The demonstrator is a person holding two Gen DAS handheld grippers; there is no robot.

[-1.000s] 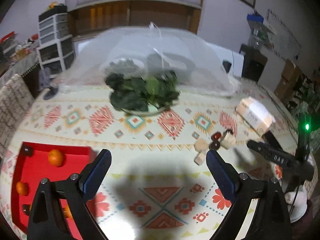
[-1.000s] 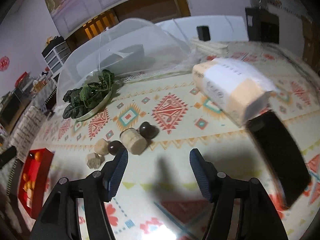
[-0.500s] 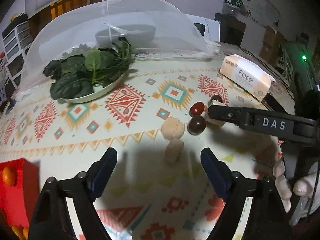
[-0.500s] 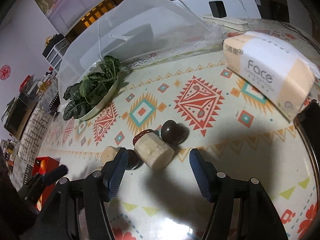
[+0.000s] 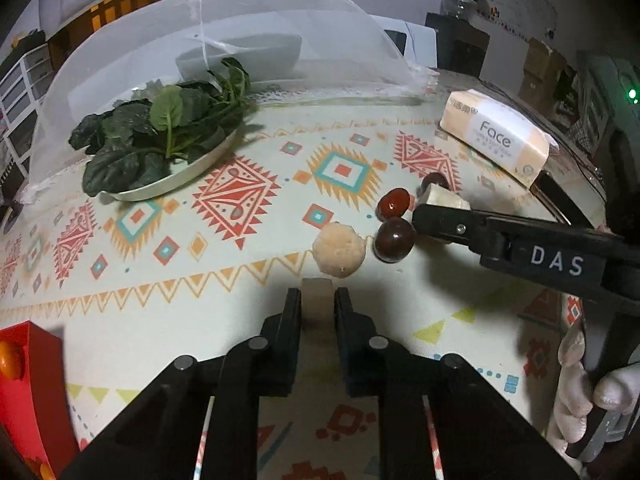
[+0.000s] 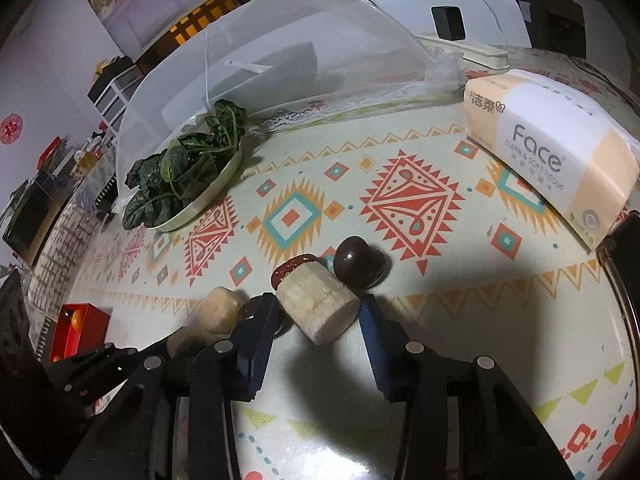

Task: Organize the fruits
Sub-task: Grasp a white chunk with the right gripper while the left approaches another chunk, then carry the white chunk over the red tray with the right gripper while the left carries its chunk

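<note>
Item: my left gripper. Jaws have just been closing and now pinch a small pale fruit chunk, which sits on the patterned tablecloth just on my side of the round pale fruit piece.

Item: my right gripper. Jaws have just been closing around the pale cylinder of fruit. The left pad looks to be touching it; I cannot tell whether the right pad presses yet, so I count this as straddling, not gripping.

Item: dark glossy fruit, touching the far side of the cylinder. A red date lies at the cylinder's far left. A second dark fruit sits just right of the round pale piece.

Item: red tray, well to the left of the round pale piece, near the table edge, with small orange fruits in it. I judge it the destination.

Item: plate of leafy greens, far beyond the round pale piece, beside a mesh food cover. Tissue pack far to its right. None of these belong to the job.

Step in hand: pickup, both sides at once. Left grasp made; right grasp not confirmed.

Next move calls for: finishing the right squeeze squarely on the cylinder without nudging the dark fruit, then lifting both pieces straight up before carrying them toward the red tray.
</note>
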